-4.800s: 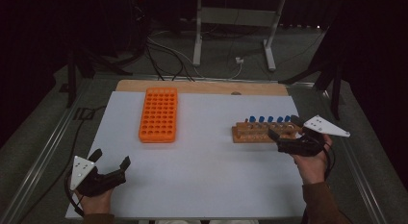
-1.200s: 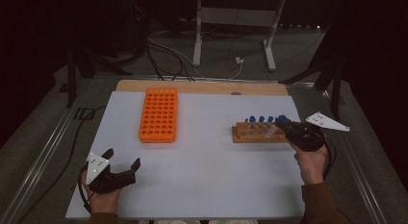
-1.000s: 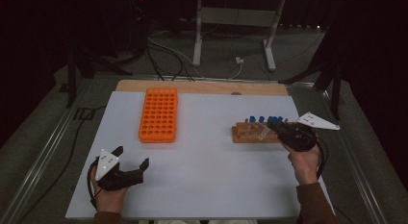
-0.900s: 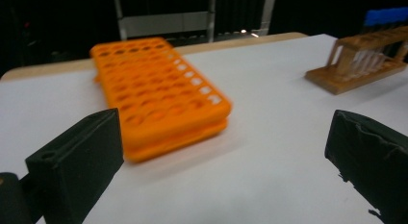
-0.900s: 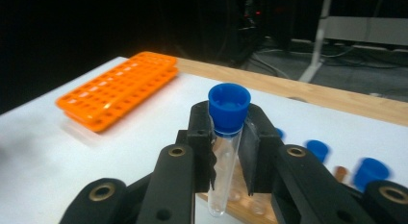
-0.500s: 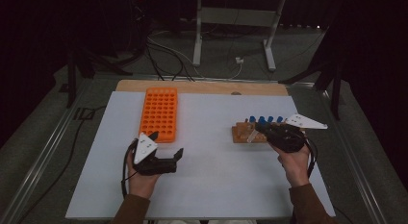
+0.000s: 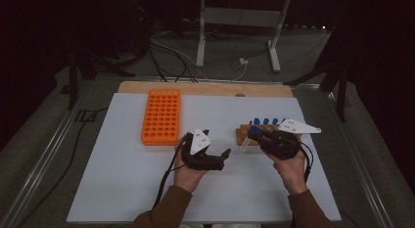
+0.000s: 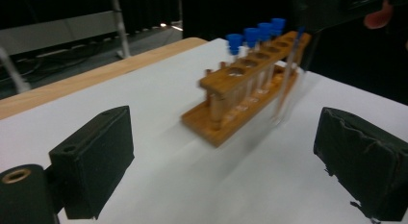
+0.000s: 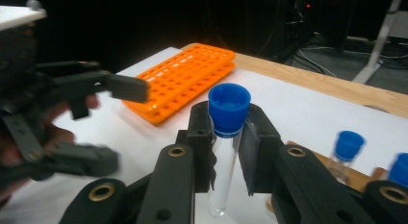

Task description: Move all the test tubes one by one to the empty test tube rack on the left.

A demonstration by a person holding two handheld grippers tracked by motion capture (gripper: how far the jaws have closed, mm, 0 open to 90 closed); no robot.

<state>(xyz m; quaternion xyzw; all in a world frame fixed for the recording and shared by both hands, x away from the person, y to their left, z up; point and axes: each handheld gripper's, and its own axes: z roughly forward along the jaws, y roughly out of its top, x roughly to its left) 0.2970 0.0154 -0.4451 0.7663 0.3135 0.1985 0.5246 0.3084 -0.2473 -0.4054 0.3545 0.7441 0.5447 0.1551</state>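
Right gripper [image 9: 226, 152]: clamped on a blue-capped tube [image 9: 225, 152], held upright.
Left gripper [image 7: 215, 157]: empty, jaws wide but just closing slightly, pointing at the tube.
Orange rack [image 7: 161, 115]: lies past the left gripper, the nearer one.

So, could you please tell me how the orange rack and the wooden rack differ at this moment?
The orange rack is a flat plastic grid of many small holes, all empty; the wooden rack has a single row of larger holes and holds blue-capped tubes. The orange rack stands apart from both grippers, whereas the wooden rack is right beside the right gripper, which is shut on one tube. Both stand on the white sheet.
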